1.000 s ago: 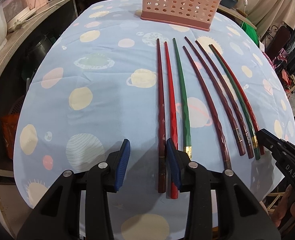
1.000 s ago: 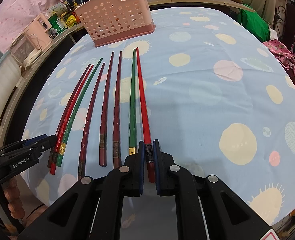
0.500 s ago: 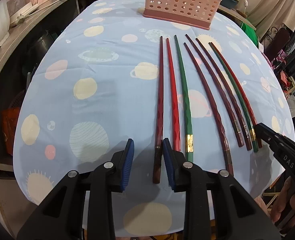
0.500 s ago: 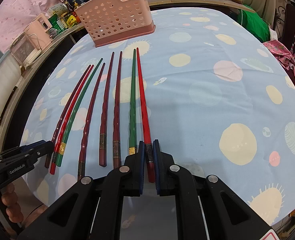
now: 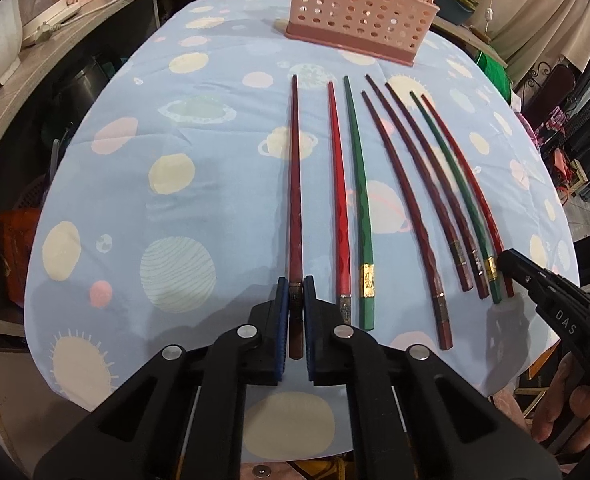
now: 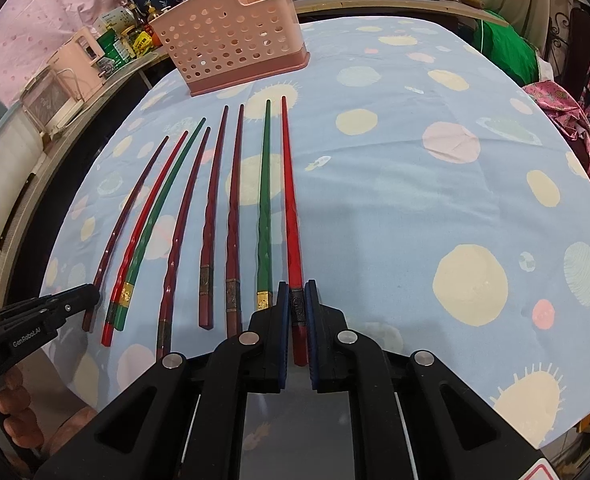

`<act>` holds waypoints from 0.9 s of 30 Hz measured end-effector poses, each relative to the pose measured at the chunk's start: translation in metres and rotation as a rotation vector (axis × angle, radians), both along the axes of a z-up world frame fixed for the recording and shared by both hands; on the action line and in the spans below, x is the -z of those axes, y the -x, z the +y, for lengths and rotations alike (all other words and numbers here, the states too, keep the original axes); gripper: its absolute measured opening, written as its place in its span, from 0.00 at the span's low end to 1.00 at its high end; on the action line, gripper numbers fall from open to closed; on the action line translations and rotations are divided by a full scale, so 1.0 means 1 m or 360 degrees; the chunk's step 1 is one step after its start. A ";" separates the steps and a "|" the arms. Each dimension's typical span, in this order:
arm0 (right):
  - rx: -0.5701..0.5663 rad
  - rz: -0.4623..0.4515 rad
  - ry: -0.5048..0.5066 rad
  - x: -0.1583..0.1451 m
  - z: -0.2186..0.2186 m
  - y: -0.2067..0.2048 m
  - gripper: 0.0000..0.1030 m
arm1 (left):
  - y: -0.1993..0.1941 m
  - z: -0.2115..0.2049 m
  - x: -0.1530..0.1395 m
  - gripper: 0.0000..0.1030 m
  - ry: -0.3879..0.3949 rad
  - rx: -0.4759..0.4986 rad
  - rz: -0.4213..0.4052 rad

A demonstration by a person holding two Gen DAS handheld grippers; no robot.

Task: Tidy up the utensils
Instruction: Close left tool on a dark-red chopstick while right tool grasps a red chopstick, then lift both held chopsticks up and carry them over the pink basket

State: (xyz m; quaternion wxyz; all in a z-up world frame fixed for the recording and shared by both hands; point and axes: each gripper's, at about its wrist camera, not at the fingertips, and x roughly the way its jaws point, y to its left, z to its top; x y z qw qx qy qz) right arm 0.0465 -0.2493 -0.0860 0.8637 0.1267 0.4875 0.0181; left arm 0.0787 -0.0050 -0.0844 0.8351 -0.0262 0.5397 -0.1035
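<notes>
Dark red chopstick (image 5: pixel 295 216) now pinched as left gripper (image 5: pixel 293 294) just closed; right gripper (image 6: pixel 297 300) grips red chopstick (image 6: pixel 291 216), so both ready for basket (image 5: pixel 359 4).

Table (image 5: pixel 223 208) under a blue planet-print cloth (image 6: pixel 395 200)
Eight chopsticks (image 5: pixel 365 208) lie side by side near the front edge; a pink holed basket (image 5: pixel 361 4) stands at the far side.

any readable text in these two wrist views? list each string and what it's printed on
"DAS": on the right gripper body, seen from the left wrist.
"GenRobot.AI": on the left gripper body, seen from the right wrist.
Gold bands on the green chopsticks: marks too small to read.
Packages on the shelf: print too blurred to read.
</notes>
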 end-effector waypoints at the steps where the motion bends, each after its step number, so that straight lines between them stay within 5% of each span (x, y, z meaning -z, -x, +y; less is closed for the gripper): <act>1: 0.0001 -0.0012 0.0002 -0.002 -0.001 0.001 0.08 | 0.000 0.001 -0.004 0.07 0.0008 -0.0005 -0.0014; 27: 0.0146 -0.0611 -0.0042 -0.149 -0.052 -0.045 0.08 | -0.063 0.015 -0.157 0.07 0.0100 -0.0124 -0.0619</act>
